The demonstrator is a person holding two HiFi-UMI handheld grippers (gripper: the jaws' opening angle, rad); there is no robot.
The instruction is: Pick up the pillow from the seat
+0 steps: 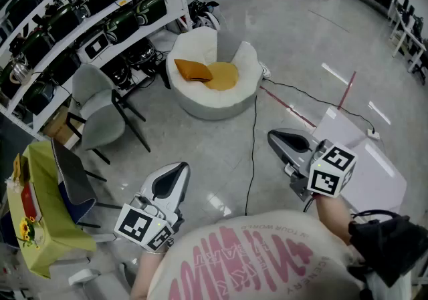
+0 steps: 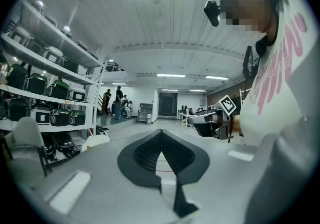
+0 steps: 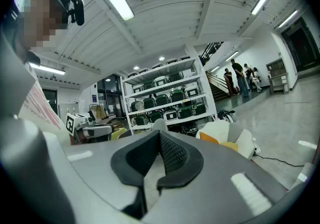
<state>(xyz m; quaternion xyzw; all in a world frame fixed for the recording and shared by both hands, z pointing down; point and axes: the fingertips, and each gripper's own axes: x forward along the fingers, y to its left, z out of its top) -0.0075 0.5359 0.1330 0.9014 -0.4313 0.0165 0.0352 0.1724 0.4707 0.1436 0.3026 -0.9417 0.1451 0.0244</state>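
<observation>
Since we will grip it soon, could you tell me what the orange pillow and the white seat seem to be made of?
The orange pillow looks like matte fabric over soft filling: no shine, soft uneven outline. The white seat looks like matte plush or fleecy upholstery, perhaps foam-filled: rounded, puffy walls.

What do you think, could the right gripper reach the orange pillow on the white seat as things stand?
Probably not yet: the right gripper, jaws shut, hangs well short of the orange pillow on the white seat. Only floor and a cable lie between.
</observation>
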